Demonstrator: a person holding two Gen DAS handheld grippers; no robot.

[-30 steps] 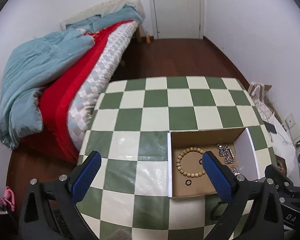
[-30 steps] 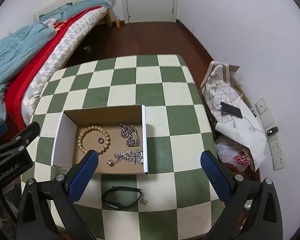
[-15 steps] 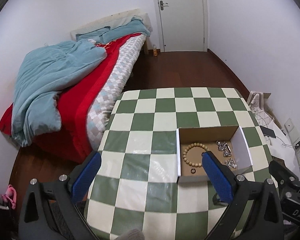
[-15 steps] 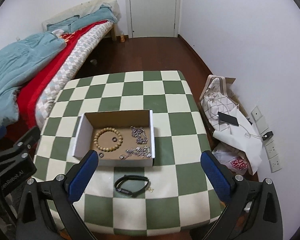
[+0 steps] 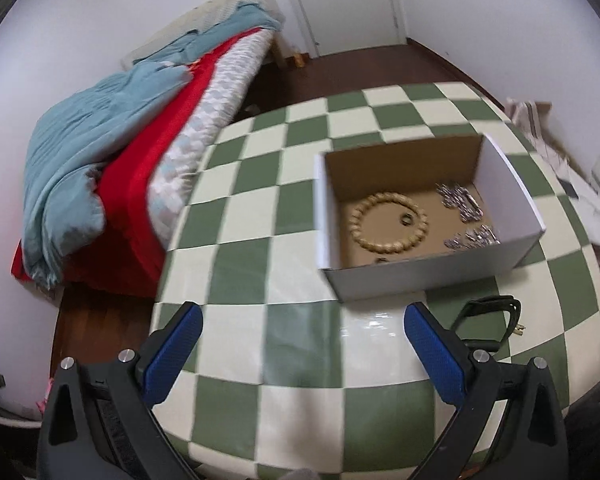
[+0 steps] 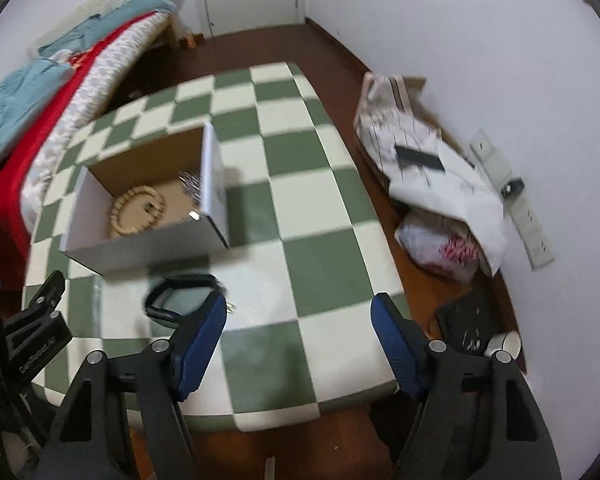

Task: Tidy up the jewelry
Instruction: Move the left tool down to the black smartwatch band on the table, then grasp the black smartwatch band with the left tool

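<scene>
Fingers of the left gripper [image 5: 302, 322] and right gripper [image 6: 300, 312] stand wide apart, holding nothing, blue textured pads. Black looped bracelet [image 6: 182, 294] lies flat on checkered tabletop [image 6: 300, 204], just before the cardboard box [image 5: 416, 278] containing round beaded bracelet [image 5: 388, 224] and silver chains [image 5: 462, 202].

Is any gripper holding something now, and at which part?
Nothing is held. The left gripper and right gripper are both open and empty above the table; the black bracelet lies loose on it.

Only blurred white lettering shows, on the black plastic left gripper [image 6: 40, 344] body; it cannot be read.
</scene>
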